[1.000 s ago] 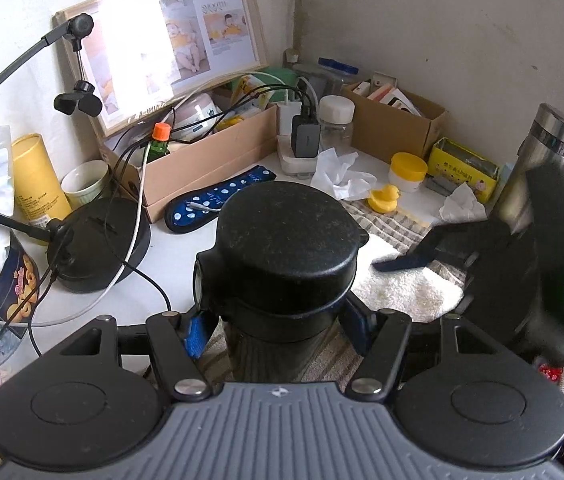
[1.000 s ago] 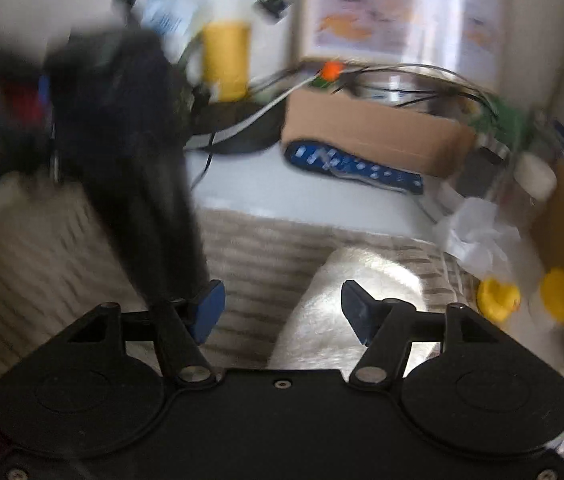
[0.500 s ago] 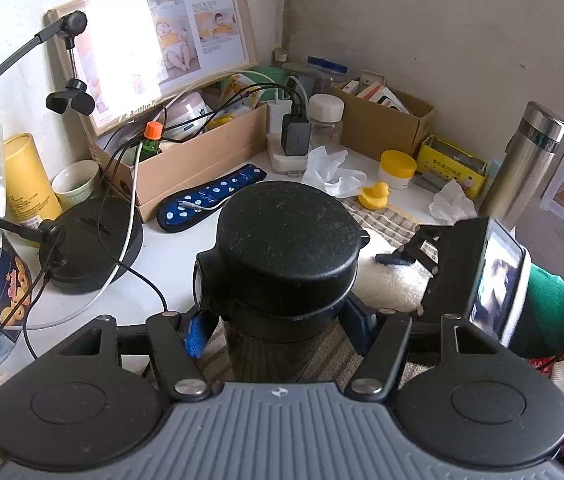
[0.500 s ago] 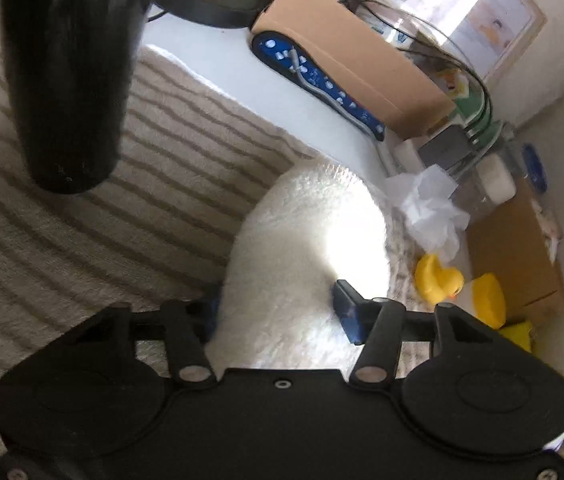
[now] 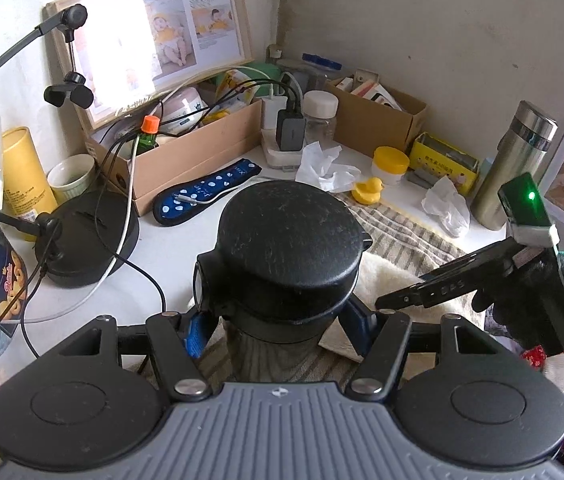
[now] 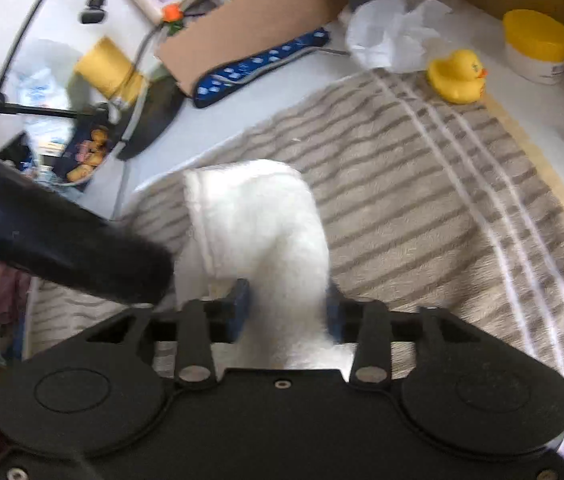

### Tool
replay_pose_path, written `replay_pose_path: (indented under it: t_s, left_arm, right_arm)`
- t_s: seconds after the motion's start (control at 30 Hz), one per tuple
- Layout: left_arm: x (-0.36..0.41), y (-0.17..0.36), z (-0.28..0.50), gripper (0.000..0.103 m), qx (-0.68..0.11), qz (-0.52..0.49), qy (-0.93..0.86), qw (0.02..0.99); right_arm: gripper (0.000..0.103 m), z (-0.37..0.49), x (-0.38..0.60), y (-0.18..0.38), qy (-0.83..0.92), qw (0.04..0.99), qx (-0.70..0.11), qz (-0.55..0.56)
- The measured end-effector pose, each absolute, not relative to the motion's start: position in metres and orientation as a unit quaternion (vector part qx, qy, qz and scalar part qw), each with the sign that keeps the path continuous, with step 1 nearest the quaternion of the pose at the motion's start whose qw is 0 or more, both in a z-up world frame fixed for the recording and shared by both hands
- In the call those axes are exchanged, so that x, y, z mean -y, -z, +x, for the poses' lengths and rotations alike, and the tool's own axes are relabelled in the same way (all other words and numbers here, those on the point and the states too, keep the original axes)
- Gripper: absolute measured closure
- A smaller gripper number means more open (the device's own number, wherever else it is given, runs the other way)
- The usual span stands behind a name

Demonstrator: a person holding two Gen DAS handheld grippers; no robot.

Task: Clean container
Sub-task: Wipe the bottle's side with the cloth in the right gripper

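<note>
So the black container (image 5: 286,264) is clamped upright by the left gripper (image 5: 277,322). Just beside it, the white cloth (image 6: 257,232) is pinched in the right gripper (image 6: 286,310), whose jaws are easing apart. Wiping the container's side probably comes next.

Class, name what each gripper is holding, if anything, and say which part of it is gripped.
Left gripper: black container, gripped on its body just below the lid. Right gripper: white cloth, pinched at its near end, jaws opening slightly.
</note>
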State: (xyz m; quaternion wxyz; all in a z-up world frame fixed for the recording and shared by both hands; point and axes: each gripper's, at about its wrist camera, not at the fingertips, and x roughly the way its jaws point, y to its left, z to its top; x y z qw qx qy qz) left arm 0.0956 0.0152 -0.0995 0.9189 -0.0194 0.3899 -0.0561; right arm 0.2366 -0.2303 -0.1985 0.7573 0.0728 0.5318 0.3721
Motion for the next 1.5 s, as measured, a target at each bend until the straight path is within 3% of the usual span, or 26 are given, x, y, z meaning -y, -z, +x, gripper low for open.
replay_pose_path:
  t_s: [0.17,0.43,0.5,0.67,0.97,1.17,1.27,1.4,1.5]
  left_arm:
    - [-0.014,0.100,0.094,0.039,-0.391,-0.017,0.057,0.918]
    - [-0.016,0.103,0.088,0.039,-0.399,-0.019,0.046,0.916]
    - [-0.016,0.106,0.087,0.039,-0.407,-0.012,0.037,0.913]
    - [-0.021,0.101,0.084,0.040,-0.391,-0.022,0.034,0.920]
    - [-0.021,0.104,0.097,0.040,-0.397,-0.042,0.046,0.916]
    - [-0.014,0.102,0.106,0.036,-0.393,-0.028,0.047,0.918]
    - [-0.016,0.103,0.110,0.036,-0.390,-0.038,0.035,0.919]
    - [-0.018,0.109,0.114,0.036,-0.396,-0.054,0.030,0.916]
    - [-0.013,0.108,0.112,0.036,-0.389,-0.031,0.025,0.920]
  right_arm:
    - [0.044,0.239,0.210,0.192,-0.416,0.733,-0.536,0.043]
    - [0.045,0.268,0.199,0.191,-0.442,0.662,-0.599,0.087]
    - [0.056,0.269,0.195,0.200,-0.423,0.666,-0.611,0.069]
    - [0.073,0.261,0.190,0.210,-0.403,0.684,-0.606,0.053]
    - [0.071,0.241,0.186,0.202,-0.387,0.709,-0.588,0.047]
    - [0.083,0.233,0.201,0.191,-0.389,0.728,-0.559,0.073]
    - [0.084,0.232,0.221,0.177,-0.368,0.749,-0.541,0.107]
    - [0.073,0.227,0.221,0.184,-0.381,0.732,-0.559,0.083]
    - [0.072,0.229,0.215,0.194,-0.389,0.719,-0.569,0.094]
